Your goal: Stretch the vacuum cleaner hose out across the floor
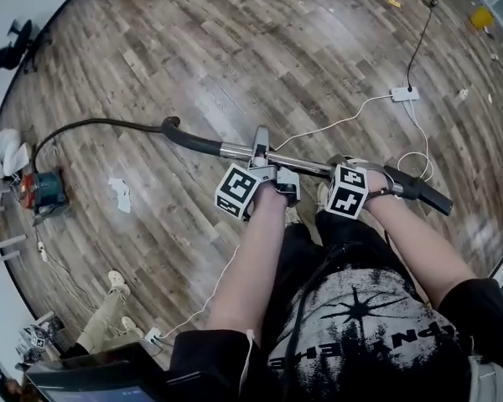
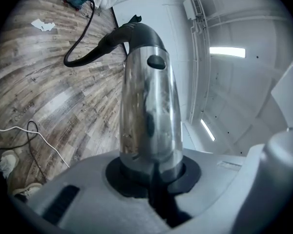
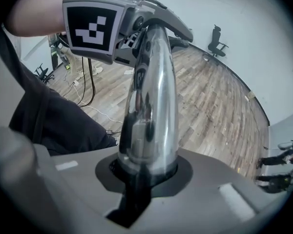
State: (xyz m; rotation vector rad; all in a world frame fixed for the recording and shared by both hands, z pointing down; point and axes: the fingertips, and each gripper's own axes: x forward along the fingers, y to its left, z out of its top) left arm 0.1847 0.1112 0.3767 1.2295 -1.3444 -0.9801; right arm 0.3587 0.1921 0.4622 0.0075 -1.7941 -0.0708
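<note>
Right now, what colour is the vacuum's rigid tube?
Shiny chrome silver tube, clearest in the left gripper view.

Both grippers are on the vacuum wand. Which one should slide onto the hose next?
Left, probably. The left gripper clamps the chrome wand nearest the black hose; the right gripper clamps it farther along, away from the hose.

The left forearm [image 1: 253,266] and right forearm [image 1: 419,245], both bare, reach forward side by side to the tube [image 1: 306,162]. The left gripper [image 1: 262,156] grips the tube near its middle, jaws closed round the metal. The right gripper [image 1: 342,167] clamps the same tube toward its right end, jaws likewise closed on it. The two grippers sit near each other on the tube without touching.
</note>
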